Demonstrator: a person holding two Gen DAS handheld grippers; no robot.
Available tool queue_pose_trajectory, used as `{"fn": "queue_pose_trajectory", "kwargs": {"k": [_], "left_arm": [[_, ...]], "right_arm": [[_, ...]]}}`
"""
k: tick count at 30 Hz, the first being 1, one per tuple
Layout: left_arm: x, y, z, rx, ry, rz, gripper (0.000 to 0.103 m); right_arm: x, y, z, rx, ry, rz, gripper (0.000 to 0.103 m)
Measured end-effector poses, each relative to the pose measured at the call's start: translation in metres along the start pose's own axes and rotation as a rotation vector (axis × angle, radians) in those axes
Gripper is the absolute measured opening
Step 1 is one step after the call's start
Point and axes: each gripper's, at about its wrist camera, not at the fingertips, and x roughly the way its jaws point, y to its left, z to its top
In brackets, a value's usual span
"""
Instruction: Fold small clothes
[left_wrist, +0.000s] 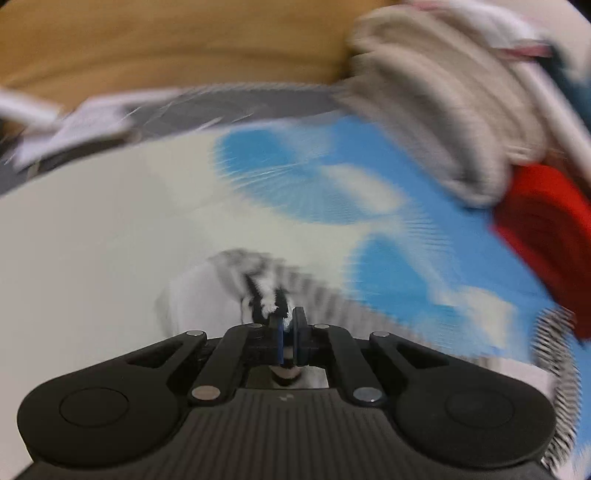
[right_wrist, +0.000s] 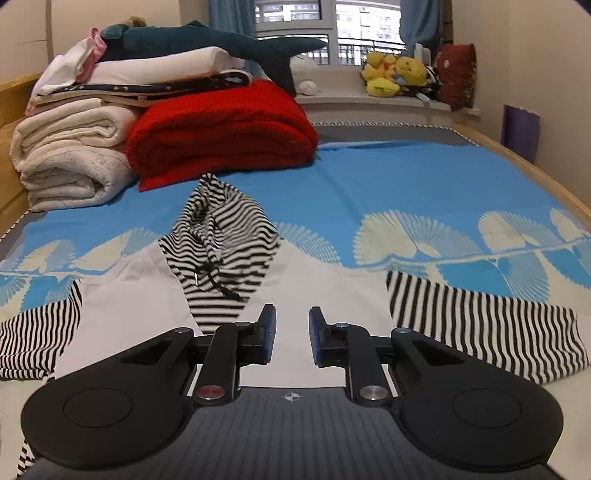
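A small white hooded top (right_wrist: 129, 306) with a black-and-white striped hood (right_wrist: 221, 240) and striped sleeves (right_wrist: 480, 325) lies spread on the blue patterned bedsheet (right_wrist: 388, 181). My right gripper (right_wrist: 292, 328) hovers over the white body just below the hood, its jaws apart with nothing pinched between them. The left wrist view is heavily motion-blurred. There my left gripper (left_wrist: 288, 321) is shut on a bunched bit of striped and white cloth (left_wrist: 266, 295) from the top, which trails away from the fingertips over the pale sheet.
A folded red blanket (right_wrist: 221, 129) and rolled white blankets (right_wrist: 70, 158) are stacked at the back left, with a plush shark (right_wrist: 207, 40) on top. Soft toys (right_wrist: 395, 74) sit on the windowsill. The wooden bed frame (right_wrist: 535, 173) curves along the right.
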Motion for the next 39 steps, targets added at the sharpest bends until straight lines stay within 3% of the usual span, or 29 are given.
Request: {"fn": "queue_pose_trajectory", "kwargs": {"k": [3, 5, 7, 8, 9, 10, 11, 15, 17, 20, 26, 29, 31, 35, 39], "left_arm": [[-0.040, -0.068, -0.029, 0.156, -0.075, -0.211, 0.004], [-0.078, -0.114, -0.063, 0.251, -0.100, -0.409, 0.004], [-0.101, -0.152, -0.092, 0.320, -0.010, -0.656, 0.011], [-0.106, -0.167, -0.103, 0.352, 0.073, -0.759, 0.025], [-0.111, -0.179, -0.113, 0.372, 0.155, -0.848, 0.031], [-0.117, -0.181, -0.120, 0.365, 0.164, -0.883, 0.042], [-0.120, -0.179, -0.122, 0.351, 0.137, -0.871, 0.051], [-0.104, -0.159, -0.121, 0.311, 0.072, -0.615, 0.053], [-0.084, -0.151, -0.119, 0.304, 0.105, -0.434, 0.051], [-0.061, -0.144, -0.111, 0.229, 0.162, -0.312, 0.051], [-0.041, -0.156, -0.104, 0.226, 0.206, -0.300, 0.051], [-0.037, -0.155, -0.102, 0.246, 0.211, -0.306, 0.051], [-0.030, -0.165, -0.104, 0.291, 0.196, -0.284, 0.051], [-0.015, -0.172, -0.106, 0.333, 0.216, -0.252, 0.051], [-0.008, -0.174, -0.103, 0.337, 0.228, -0.246, 0.051]], "right_arm": [[-0.004, 0.001, -0.010, 0.009, 0.001, -0.003, 0.020], [-0.006, 0.002, -0.016, 0.021, 0.003, -0.009, 0.020], [-0.009, 0.001, -0.020, 0.051, 0.006, -0.005, 0.020], [-0.010, 0.001, -0.022, 0.064, 0.007, -0.002, 0.020], [-0.010, 0.001, -0.023, 0.077, 0.011, -0.002, 0.020], [-0.011, 0.001, -0.024, 0.101, 0.019, 0.001, 0.020], [-0.012, 0.000, -0.025, 0.126, 0.023, 0.009, 0.020], [-0.011, -0.003, -0.027, 0.223, 0.042, 0.054, 0.021], [-0.010, -0.003, -0.030, 0.238, 0.041, 0.062, 0.021], [-0.003, -0.004, -0.032, 0.229, 0.044, 0.056, 0.021], [0.026, -0.016, -0.031, 0.269, 0.090, 0.023, 0.021], [0.051, -0.025, -0.037, 0.358, 0.173, 0.027, 0.022], [0.067, -0.031, -0.039, 0.462, 0.228, 0.073, 0.024], [0.097, -0.031, -0.040, 0.499, 0.282, 0.063, 0.024], [0.125, -0.043, -0.049, 0.622, 0.357, 0.045, 0.036]]}}
